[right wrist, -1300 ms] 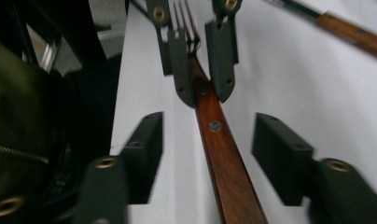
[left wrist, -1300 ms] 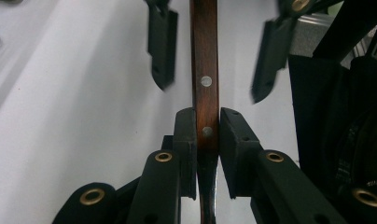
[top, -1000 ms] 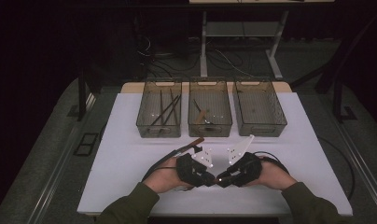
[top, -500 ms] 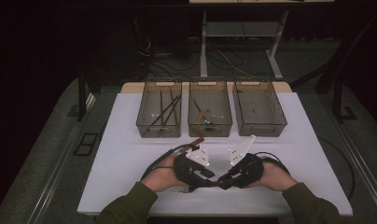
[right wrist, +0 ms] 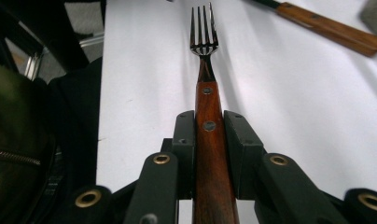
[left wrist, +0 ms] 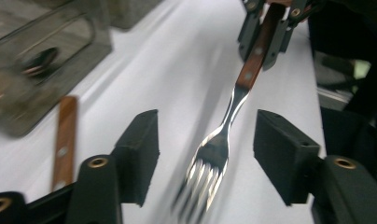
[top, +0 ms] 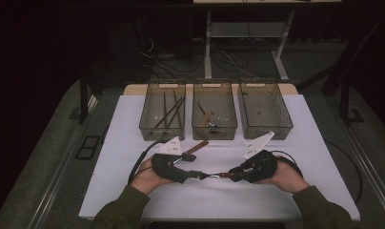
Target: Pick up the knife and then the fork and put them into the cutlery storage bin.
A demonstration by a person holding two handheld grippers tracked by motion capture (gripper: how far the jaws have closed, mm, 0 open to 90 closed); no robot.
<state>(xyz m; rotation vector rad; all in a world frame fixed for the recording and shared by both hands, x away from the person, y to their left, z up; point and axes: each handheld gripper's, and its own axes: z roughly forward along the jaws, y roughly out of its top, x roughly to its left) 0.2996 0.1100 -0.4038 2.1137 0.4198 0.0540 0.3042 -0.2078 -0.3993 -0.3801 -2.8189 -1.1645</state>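
**Fork handed over to your R gripper**

Fork (right wrist: 205, 116) runs level between both hands, just above the tabletop (top: 295, 191). R gripper (right wrist: 209, 135) clamps its wooden handle. Tines sit between L gripper (left wrist: 207, 156) jaws, which have just been opening and don't touch it. Spare knife (top: 196, 147) lies near your L; three bins (top: 214, 131) stand beyond.

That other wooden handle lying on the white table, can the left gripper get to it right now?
Probably yes. The left gripper has just been opening, its pads clear of the fork, which the right gripper grips. The wooden handle lies close on the bare table, nothing across it.
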